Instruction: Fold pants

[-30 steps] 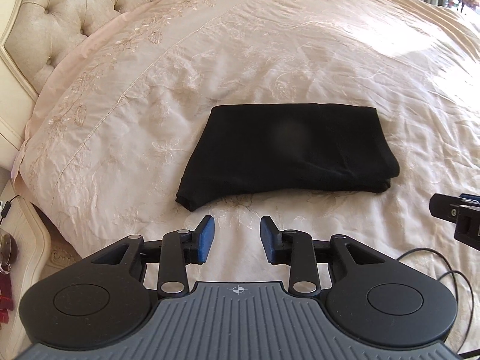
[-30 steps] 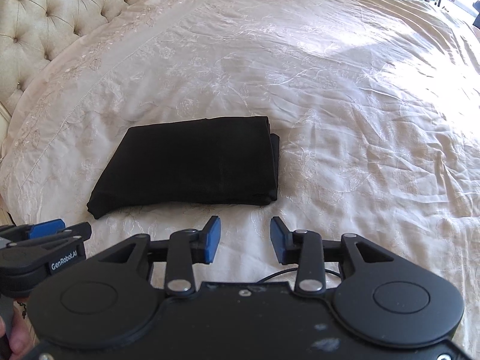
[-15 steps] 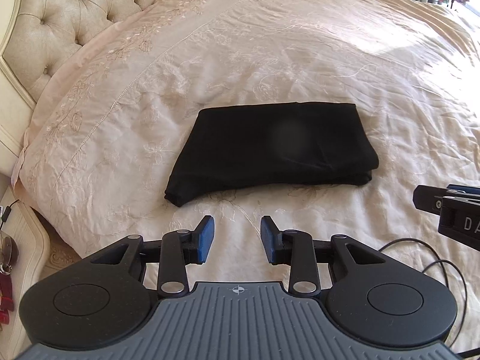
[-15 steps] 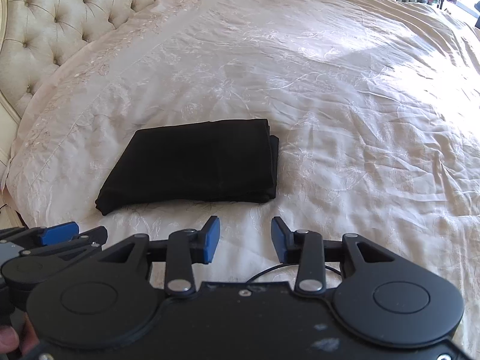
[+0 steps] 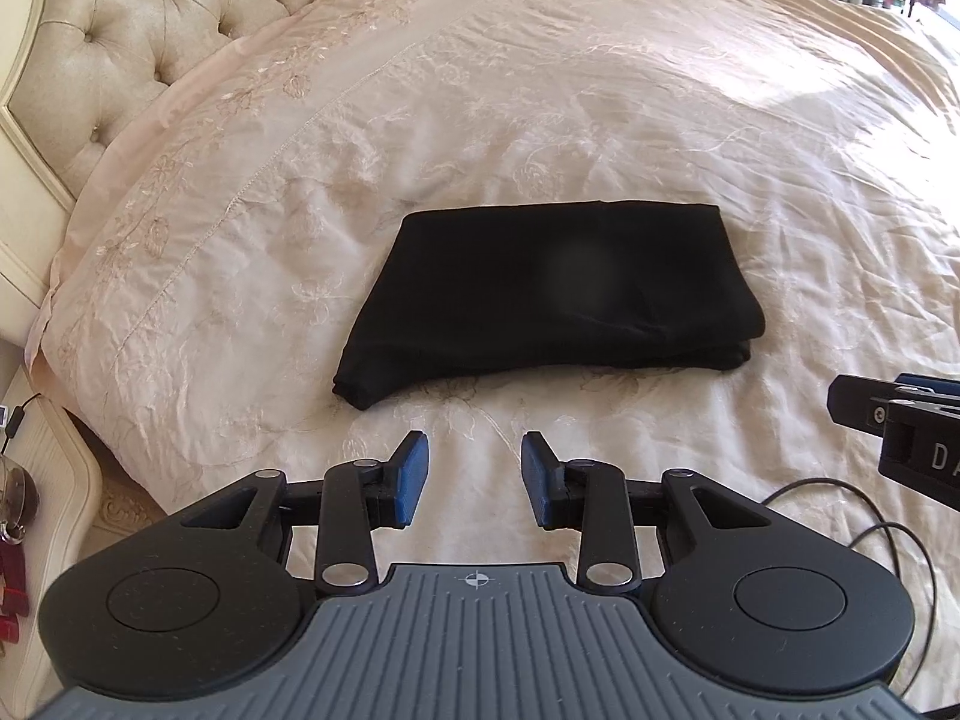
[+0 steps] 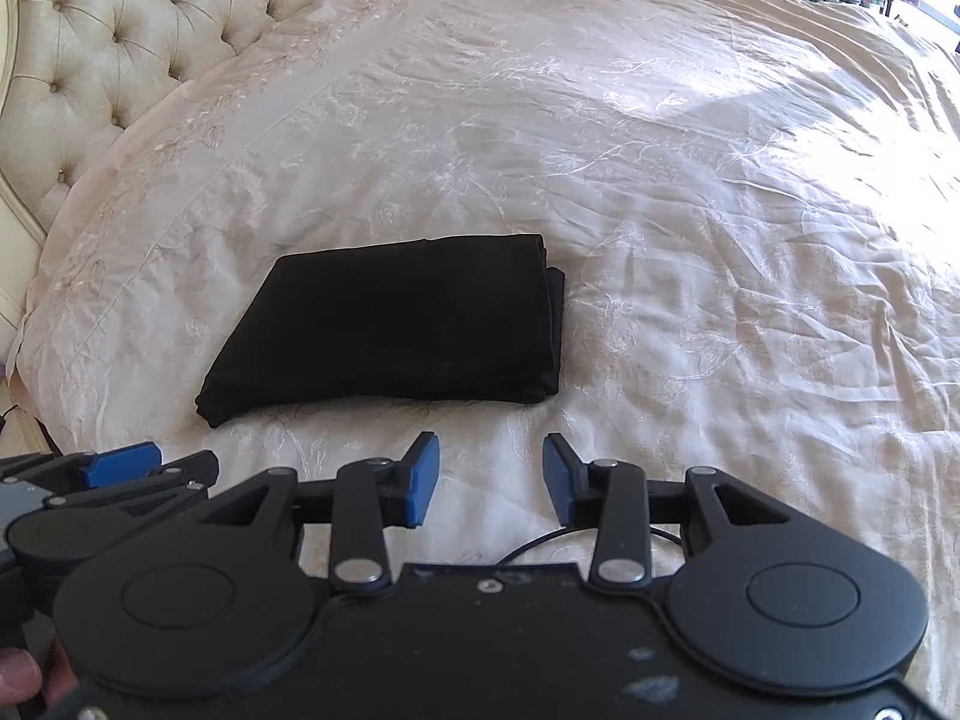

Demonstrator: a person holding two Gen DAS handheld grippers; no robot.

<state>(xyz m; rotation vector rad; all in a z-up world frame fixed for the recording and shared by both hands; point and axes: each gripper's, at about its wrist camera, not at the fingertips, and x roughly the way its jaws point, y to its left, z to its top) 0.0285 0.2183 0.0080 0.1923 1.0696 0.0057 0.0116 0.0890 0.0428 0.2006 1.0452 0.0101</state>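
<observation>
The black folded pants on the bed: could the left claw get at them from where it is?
Probably yes. The left gripper is open and empty, the pants lie just ahead of it, and only bare bedspread lies between them.

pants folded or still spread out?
Folded: the black pants lie as a compact rectangle on the bed, stacked layers visible at the right edge.

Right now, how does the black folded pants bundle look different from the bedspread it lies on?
The pants are plain matte black; the bedspread is shiny cream with embroidered flowers. The pants are a small, neat, smooth folded stack; the bedspread spreads wide and is wrinkled. Both are soft fabric, and neither gripper touches either.
</observation>
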